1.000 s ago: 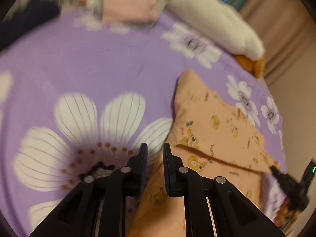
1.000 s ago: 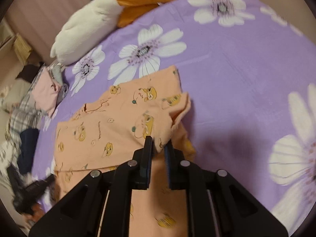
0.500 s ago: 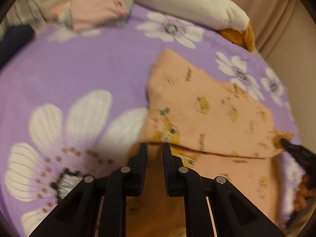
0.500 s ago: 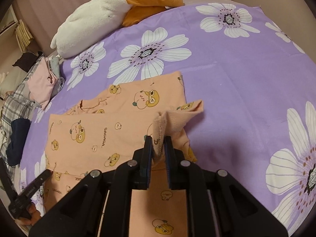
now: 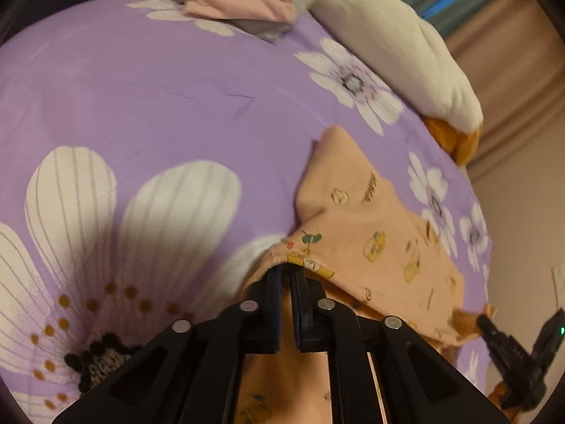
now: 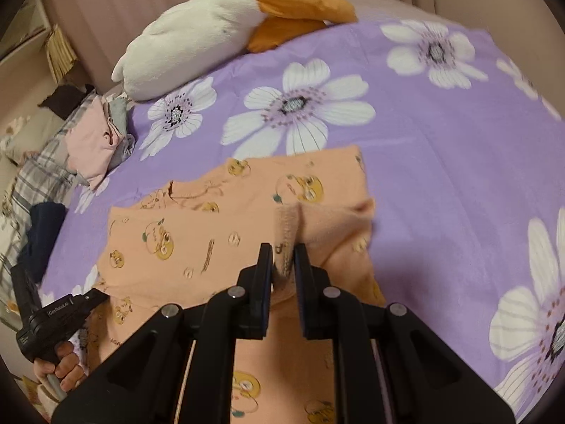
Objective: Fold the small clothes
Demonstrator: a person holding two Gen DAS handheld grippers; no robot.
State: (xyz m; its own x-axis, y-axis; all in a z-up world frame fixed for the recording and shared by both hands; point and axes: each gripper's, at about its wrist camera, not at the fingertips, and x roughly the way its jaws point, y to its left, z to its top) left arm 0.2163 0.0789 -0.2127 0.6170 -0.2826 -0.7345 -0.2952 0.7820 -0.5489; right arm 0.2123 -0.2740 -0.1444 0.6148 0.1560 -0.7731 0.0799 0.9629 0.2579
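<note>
A small orange garment (image 6: 212,226) printed with yellow cartoon figures lies on the purple flowered bedspread (image 6: 441,176). It also shows in the left wrist view (image 5: 370,233). My right gripper (image 6: 283,259) is shut on a raised edge of the garment, with a fold of cloth standing up between the fingers. My left gripper (image 5: 286,275) is shut on the garment's other edge, which drapes over its fingertips. In the right wrist view the left gripper (image 6: 88,298) sits at the garment's left edge, held by a hand.
A white and orange plush toy (image 6: 219,31) lies at the head of the bed. A pile of folded pink and grey clothes (image 6: 99,137) sits at the left, with plaid and dark cloth (image 6: 42,233) beside it. Curtains hang behind.
Both grippers stay shut on the garment's edges. The left gripper has tipped down closer to the bed, and the right gripper has carried its fold farther over the garment.
</note>
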